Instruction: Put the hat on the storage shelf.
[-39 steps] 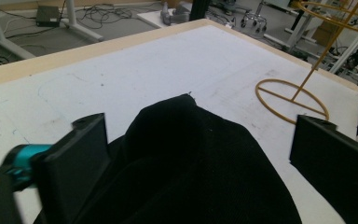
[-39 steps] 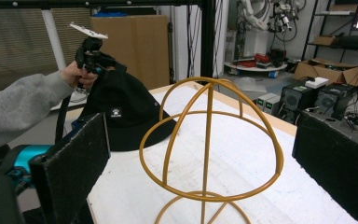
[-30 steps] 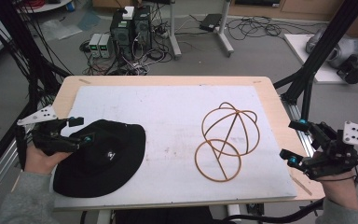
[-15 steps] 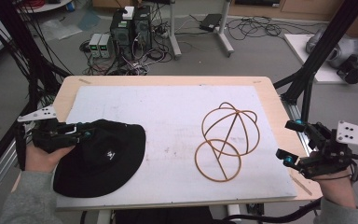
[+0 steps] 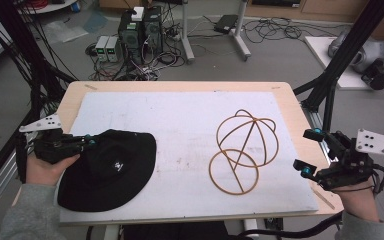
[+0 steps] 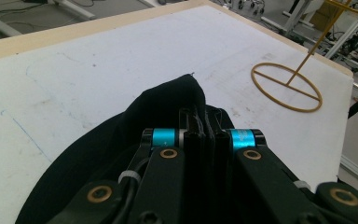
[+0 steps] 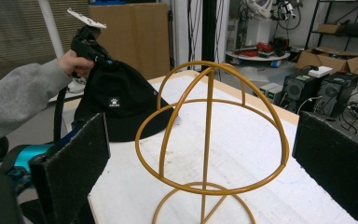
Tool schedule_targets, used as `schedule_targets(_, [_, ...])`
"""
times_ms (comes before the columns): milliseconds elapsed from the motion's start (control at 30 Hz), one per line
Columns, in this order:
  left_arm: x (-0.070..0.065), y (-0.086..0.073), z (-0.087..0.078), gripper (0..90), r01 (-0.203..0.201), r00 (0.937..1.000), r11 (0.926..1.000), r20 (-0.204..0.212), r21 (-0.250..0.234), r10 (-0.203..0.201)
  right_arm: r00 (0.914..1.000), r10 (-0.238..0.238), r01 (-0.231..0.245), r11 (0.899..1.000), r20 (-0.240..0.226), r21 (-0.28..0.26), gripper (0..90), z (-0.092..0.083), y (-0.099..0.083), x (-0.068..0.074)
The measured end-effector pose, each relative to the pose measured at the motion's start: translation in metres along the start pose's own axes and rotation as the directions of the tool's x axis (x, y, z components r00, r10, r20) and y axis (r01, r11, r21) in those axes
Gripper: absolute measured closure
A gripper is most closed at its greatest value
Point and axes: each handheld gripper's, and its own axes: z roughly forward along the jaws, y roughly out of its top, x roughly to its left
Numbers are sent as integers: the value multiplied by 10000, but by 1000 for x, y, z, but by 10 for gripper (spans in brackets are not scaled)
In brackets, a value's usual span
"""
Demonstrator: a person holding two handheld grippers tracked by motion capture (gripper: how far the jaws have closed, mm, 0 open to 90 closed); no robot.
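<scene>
From above, the left hand-held gripper (image 5: 82, 142) sits at the near-left edge of the black hat (image 5: 111, 170), which lies on the white mat (image 5: 180, 115) covering the table (image 5: 290, 102). The left gripper view makes the grip plain: its jaws are pressed together with a fold of the hat's cloth pinched between them. The right gripper view shows the hat lifted at that edge, with a small white label. The right hand-held gripper (image 5: 310, 152) hangs spread wide and empty, near the table's right edge, facing the yellow wire stand (image 5: 242, 150). Behind the table are computers (image 5: 140, 27) and cables on a grey floor. The stand's base is cut off in the right gripper view.
</scene>
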Motion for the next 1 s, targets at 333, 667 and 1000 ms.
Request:
schedule_targets(333, [-14, 18, -9, 879, -393, 9991, 9992, 162, -44, 394, 10000, 53, -53, 10000, -5, -43, 31, 0, -1, -1])
schedule_targets(667, [-24, 44, -27, 879, -513, 9980, 9981, 343, -331, 525, 9999, 134, -134, 9999, -62, -37, 31, 1, -2, -2])
schedule_targets(1000, [-31, 77, -48, 879, -848, 9956, 9950, 365, -521, 867, 9999, 143, -144, 9999, -57, -53, 31, 3, -2, -5])
